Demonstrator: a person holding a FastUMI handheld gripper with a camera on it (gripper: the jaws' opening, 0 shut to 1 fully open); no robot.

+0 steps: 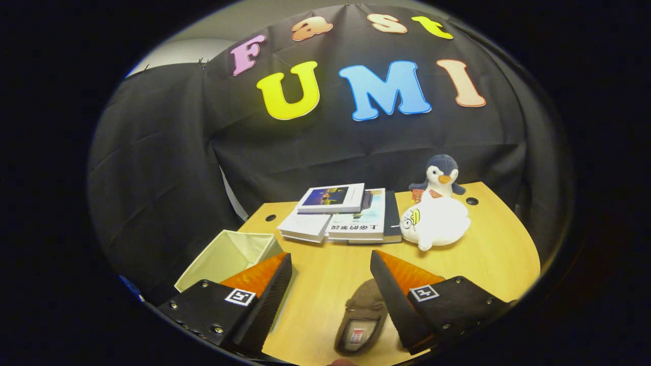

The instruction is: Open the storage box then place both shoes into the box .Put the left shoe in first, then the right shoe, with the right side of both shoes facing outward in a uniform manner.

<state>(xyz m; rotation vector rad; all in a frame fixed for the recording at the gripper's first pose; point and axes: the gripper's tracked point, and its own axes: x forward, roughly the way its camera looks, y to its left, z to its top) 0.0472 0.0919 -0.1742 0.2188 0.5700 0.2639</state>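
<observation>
The wooden surface carries everything here, and the largest task thing on it is the storage box, a pale fabric cube at the near left, its top already open and its inside bare; its near corner lies behind the left finger. It looks light and soft-walled, so it will likely slide or buckle if pushed on the rim. A stack of books lies at the far middle, with a white plush toy to its right and a small penguin toy just behind that. One brown slipper-like shoe lies near, between the fingers and close to the right one, its opening up and its toe pointing away. It seems light, soft and pliable, with a fuzzy upper that should not slip; the best hold is probably across the collar or one side wall near the heel, where the sole gives some stiffness. The gripper hangs above it, fingers spread wide apart and holding nothing. I cannot tell which shoe of the pair this is.
</observation>
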